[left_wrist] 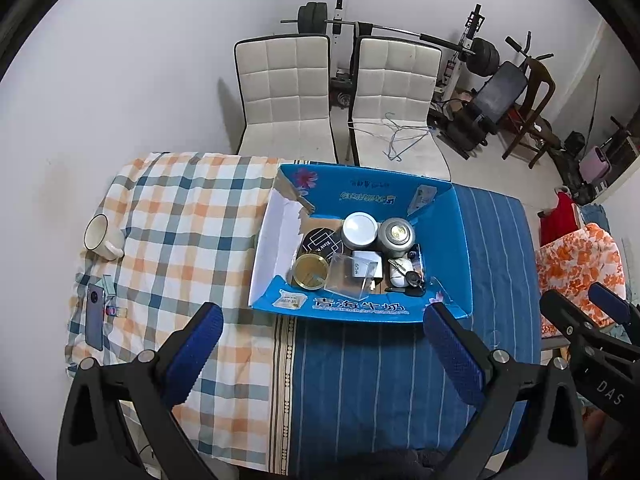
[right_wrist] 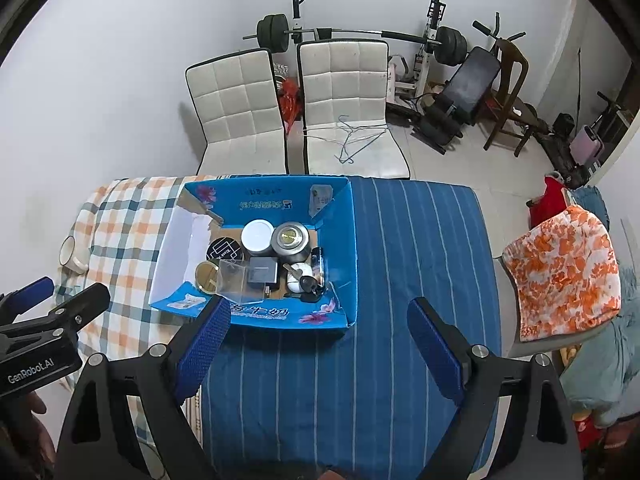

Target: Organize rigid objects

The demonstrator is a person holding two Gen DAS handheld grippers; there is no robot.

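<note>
A blue cardboard box (left_wrist: pixel 452 240) (right_wrist: pixel 344 248) sits in the middle of the table. It holds a white-lidded jar (left_wrist: pixel 360 230) (right_wrist: pixel 258 237), a grey tin (left_wrist: pixel 396 234) (right_wrist: pixel 291 239), a gold-lidded tin (left_wrist: pixel 309 271), a clear plastic case (left_wrist: pixel 350 276) (right_wrist: pixel 234 278), a black round tin, a white mouse and keys. On the checked cloth at the left lie a white mug (left_wrist: pixel 100 236) (right_wrist: pixel 71 254) and a phone (left_wrist: pixel 95 316). My left gripper (left_wrist: pixel 322 338) hangs open in front of the box. My right gripper (right_wrist: pixel 318 330) is open too, empty, near the box's front wall.
Two white padded chairs (left_wrist: pixel 288 92) (right_wrist: pixel 348 92) stand behind the table, one with wire hangers on its seat. Weight-lifting gear (right_wrist: pixel 360 36) fills the back wall. A chair with an orange flowered cloth (right_wrist: pixel 560 272) stands to the right. Blue striped cloth (right_wrist: pixel 400 260) covers the table's right half.
</note>
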